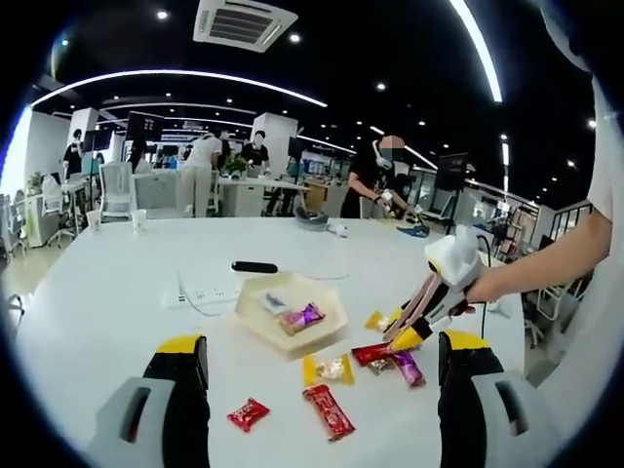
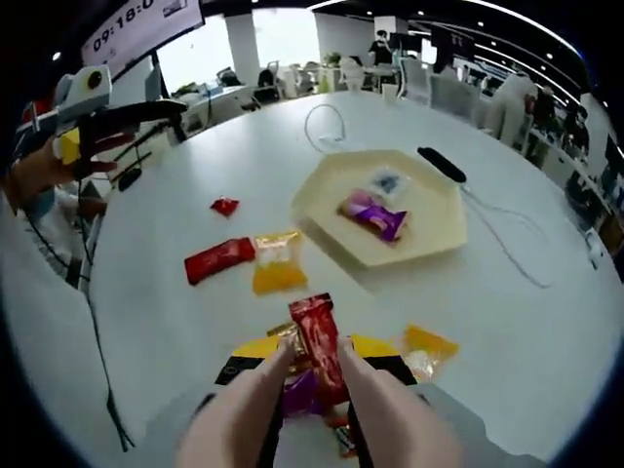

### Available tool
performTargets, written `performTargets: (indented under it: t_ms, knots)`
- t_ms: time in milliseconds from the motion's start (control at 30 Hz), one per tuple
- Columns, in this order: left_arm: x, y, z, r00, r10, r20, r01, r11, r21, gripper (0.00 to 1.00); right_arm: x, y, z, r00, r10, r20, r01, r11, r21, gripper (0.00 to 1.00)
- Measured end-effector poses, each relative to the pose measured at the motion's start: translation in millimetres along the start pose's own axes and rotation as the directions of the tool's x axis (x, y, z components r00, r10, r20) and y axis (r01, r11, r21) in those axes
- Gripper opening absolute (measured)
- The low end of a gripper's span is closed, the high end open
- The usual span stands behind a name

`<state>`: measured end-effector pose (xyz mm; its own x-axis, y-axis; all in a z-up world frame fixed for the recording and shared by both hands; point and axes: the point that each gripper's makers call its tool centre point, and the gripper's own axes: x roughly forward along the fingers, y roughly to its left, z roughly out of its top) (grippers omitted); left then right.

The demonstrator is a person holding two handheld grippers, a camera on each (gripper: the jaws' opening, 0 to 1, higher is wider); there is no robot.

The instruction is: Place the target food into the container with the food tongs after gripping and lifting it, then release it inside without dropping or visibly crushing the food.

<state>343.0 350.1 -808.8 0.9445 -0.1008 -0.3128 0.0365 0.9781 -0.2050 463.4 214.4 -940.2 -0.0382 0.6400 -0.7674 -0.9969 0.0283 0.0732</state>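
Two snacks in tray (image 2: 429, 244), right gripper (image 2: 317, 366) gripping one red snack (image 2: 317, 341)

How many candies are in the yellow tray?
2. A shiny purple wrapped candy lies near the middle of the pale yellow hexagonal tray, and a small clear-and-blue wrapped candy lies beside it, nearer the rim. Nothing seems hidden.

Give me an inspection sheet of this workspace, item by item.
Surface: white round table, no spills seen.
Job's things: cream hexagonal tray holding a purple-wrapped snack and a small blue-printed clear packet; red-wrapped snack between the tongs.
Clutter: loose wrapped snacks beside the tray, including a long red bar, a yellow packet and a small red candy; black remote-like bar.
Grippers: left gripper open, holding nothing; right gripper shut on the tongs.
Cables: white cable looping across the table.
Surroundings: open office, desks, chairs, people standing.
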Motion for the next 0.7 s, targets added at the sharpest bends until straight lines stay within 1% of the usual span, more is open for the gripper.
performTargets:
  t_ms: [100,267,367,467,533,667,700]
  knots:
    - [0.8,0.2,-1.6,1.0,-0.001,-0.005,0.001,1.0,0.002,0.99,1.3,-0.3,-2.5,1.0,0.002,-0.007,-0.002,1.0,-0.003,0.24]
    - [1.3,-1.3,-2.2,1.0,-0.005,-0.007,0.005,1.0,0.0,0.99,0.1,-3.9,1.0,1.0,-0.007,-0.006,0.007,1.0,-0.023,0.24]
    - [1.8,-3.0,-4.3,1.0,-0.011,-0.016,0.011,1.0,0.001,0.99,2.1,-9.4,0.1,1.0,-0.013,-0.015,0.012,0.999,-0.036,0.24]
    - [2.1,-3.5,-4.7,1.0,-0.015,-0.018,0.015,1.0,0.001,0.99,3.5,-12.9,-1.6,0.999,-0.021,-0.031,0.02,0.998,-0.06,0.24]
    - [1.8,-3.3,-3.6,1.0,-0.016,-0.014,0.016,1.0,-0.001,0.99,6.0,-12.4,-2.0,0.999,-0.009,-0.044,0.007,0.999,-0.044,0.24]
    - [3.4,-2.2,-4.7,1.0,-0.014,-0.018,0.014,1.0,-0.006,0.99,13.3,-11.2,-13.6,0.995,-0.003,-0.098,-0.002,0.999,-0.05,0.25]
    - [4.7,-2.8,-4.3,1.0,-0.016,-0.018,0.016,1.0,-0.009,0.99,12.8,-14.1,-10.3,0.997,-0.013,-0.076,0.007,0.997,-0.08,0.25]
